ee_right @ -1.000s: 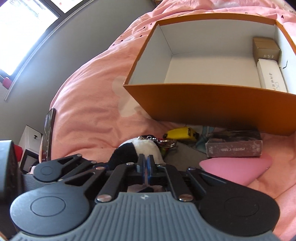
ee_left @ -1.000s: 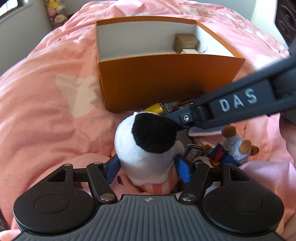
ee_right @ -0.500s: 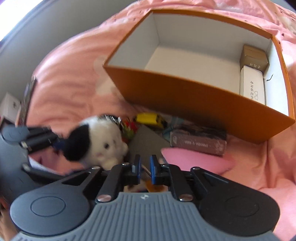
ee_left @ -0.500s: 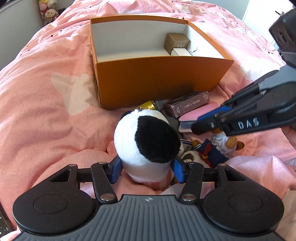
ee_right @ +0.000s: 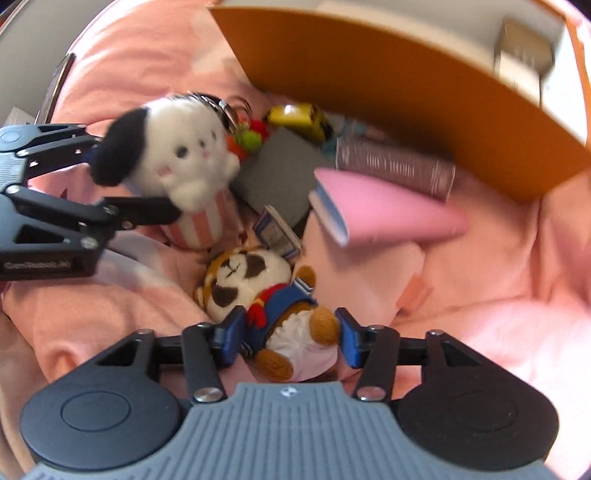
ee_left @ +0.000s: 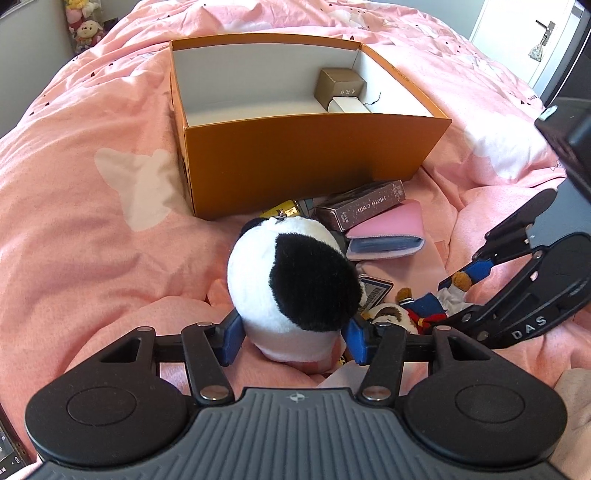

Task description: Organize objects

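Note:
A white plush with a black ear point(ee_left: 291, 284) stands on the pink bedspread, in front of the orange box point(ee_left: 295, 158). My left gripper point(ee_left: 291, 338) has its blue pads on both sides of the plush's base, closed against it. The plush also shows in the right wrist view point(ee_right: 184, 162). My right gripper point(ee_right: 286, 341) is open around a small bear plush in blue clothes point(ee_right: 266, 295) that lies on the bed; the pads stand a little apart from it. In the left wrist view the right gripper point(ee_left: 476, 291) sits at the right over the bear point(ee_left: 413, 306).
The box holds a brown carton point(ee_left: 340, 86) and a white carton point(ee_left: 347, 104) at its far right. Before the box lie a dark card box point(ee_left: 362, 210), a pink wallet point(ee_left: 388, 236), a yellow item point(ee_left: 280, 211) and a grey card point(ee_right: 277, 177). Soft toys point(ee_left: 83, 22) sit far left.
My right gripper swung from beside the white plush down and right to the bear plush, and opened from shut to wide. My left gripper stayed closed on the white plush.

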`<state>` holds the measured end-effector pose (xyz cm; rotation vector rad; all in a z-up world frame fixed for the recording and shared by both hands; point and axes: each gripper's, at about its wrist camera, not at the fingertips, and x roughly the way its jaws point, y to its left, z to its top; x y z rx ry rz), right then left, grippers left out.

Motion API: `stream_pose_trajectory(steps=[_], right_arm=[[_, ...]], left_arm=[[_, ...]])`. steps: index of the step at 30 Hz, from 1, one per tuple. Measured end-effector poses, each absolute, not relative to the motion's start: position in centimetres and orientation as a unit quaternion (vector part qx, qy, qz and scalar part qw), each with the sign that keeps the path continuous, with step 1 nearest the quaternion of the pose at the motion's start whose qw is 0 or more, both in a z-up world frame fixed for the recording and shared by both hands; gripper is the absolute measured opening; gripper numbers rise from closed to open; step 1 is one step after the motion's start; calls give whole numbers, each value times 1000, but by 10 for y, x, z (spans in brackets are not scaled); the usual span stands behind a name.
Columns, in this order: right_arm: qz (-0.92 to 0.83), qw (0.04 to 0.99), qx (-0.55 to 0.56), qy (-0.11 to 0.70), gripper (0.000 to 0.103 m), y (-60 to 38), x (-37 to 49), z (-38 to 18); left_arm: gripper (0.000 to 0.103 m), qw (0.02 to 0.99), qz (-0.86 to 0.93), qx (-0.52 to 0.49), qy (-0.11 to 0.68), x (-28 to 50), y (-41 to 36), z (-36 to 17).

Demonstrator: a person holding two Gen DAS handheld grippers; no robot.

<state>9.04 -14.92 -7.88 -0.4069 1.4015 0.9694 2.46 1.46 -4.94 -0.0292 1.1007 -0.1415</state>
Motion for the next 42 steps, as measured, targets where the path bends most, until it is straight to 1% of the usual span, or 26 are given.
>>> stream_pose_trajectory(steps=[4, 8, 15, 25, 32, 38, 42], right_arm=[[421, 639, -155, 625, 59, -150, 90, -91], [419, 651, -145, 615, 50, -155, 84, -89], [422, 693, -156, 563, 35, -166, 68, -53], [394, 753, -132, 510, 34, -192, 62, -9], [346, 808, -70, 471, 34, -222, 79, 22], [273, 851, -31, 448, 34, -235, 94, 16], [231, 860, -48, 453, 34, -235, 97, -5]], left_arm=[[63, 849, -66, -12, 524, 24, 15, -51], [63, 850, -67, -12, 522, 23, 15, -50], [63, 856, -72, -16, 512, 22, 15, -41], [61, 870, -78, -47, 485, 24, 24, -17], [60, 868, -94, -77, 482, 29, 32, -12], [60, 855, -117, -109, 494, 44, 27, -21], [60, 848, -119, -118, 502, 55, 20, -32]])
